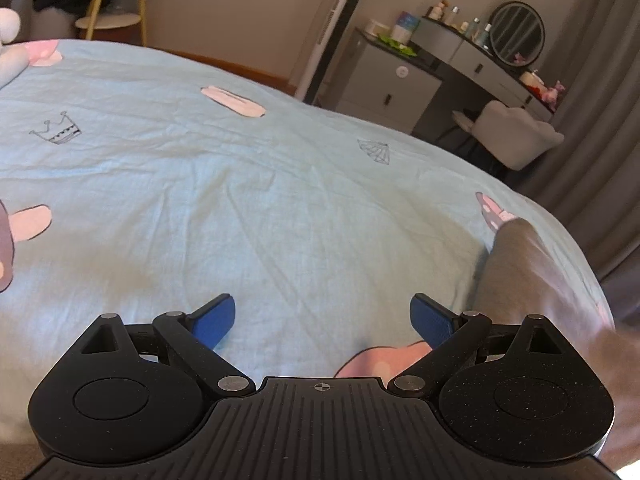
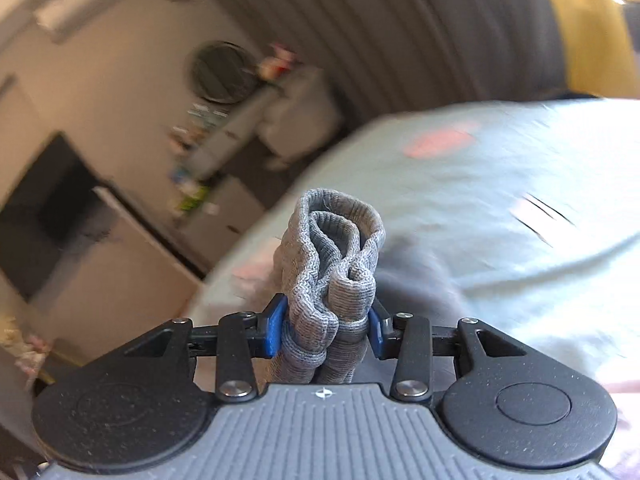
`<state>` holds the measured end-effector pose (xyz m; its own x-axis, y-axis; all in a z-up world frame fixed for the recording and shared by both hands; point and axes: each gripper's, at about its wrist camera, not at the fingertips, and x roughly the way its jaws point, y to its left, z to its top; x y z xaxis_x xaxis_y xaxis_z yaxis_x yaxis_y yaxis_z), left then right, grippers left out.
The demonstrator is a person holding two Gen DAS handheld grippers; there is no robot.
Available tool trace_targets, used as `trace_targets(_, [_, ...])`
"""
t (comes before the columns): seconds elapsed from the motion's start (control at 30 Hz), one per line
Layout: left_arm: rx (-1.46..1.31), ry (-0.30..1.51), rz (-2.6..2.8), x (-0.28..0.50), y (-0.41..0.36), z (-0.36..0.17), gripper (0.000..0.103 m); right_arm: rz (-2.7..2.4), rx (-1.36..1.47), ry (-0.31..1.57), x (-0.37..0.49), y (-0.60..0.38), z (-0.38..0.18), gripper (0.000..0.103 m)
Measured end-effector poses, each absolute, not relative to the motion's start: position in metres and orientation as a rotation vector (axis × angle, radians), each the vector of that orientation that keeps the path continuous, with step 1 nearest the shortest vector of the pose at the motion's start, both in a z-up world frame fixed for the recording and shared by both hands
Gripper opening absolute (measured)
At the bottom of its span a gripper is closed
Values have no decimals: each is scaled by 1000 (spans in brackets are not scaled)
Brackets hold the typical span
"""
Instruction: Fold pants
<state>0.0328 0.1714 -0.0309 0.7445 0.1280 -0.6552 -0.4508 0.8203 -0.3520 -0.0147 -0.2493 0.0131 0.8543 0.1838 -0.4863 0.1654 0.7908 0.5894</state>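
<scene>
The grey knit pants (image 2: 332, 264) are bunched between the blue pads of my right gripper (image 2: 326, 328), which is shut on a ribbed cuff or hem that sticks up past the fingers. The rest of the grey fabric trails down onto the bed behind it. In the left wrist view a grey part of the pants (image 1: 520, 272) lies on the bed at the right. My left gripper (image 1: 322, 320) is open and empty, low over the light blue bedsheet (image 1: 240, 200), to the left of the grey fabric.
The bed has a light blue cover with pink and line-drawn prints. A grey dressing table (image 1: 460, 56) with a round mirror (image 1: 517, 33) and a padded chair (image 1: 516, 132) stand beyond the bed's far right edge. Grey curtains (image 1: 608, 120) hang at right.
</scene>
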Motion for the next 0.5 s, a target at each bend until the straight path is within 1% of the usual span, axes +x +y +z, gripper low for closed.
trace_targets(0.1, [-502,680,325,35,169,-31,98,-76,640,660,-8,-258,-18,43])
trace_targets(0.17, [-484,689,320,36,167,-31,98,-88,638,685,-7,-258,-27,44])
trace_targets(0.33, [-435,702,314,36,158,-29,98,-67,591,639,-7,-252,-16,44])
trace_targets(0.43, [-417,710,315,36,155,-29,98,-93,549,658,-4,-250,-21,48])
trace_targets(0.5, [-411,714,315,36,154,-28,98,-101,557,673,-6,-252,-26,50])
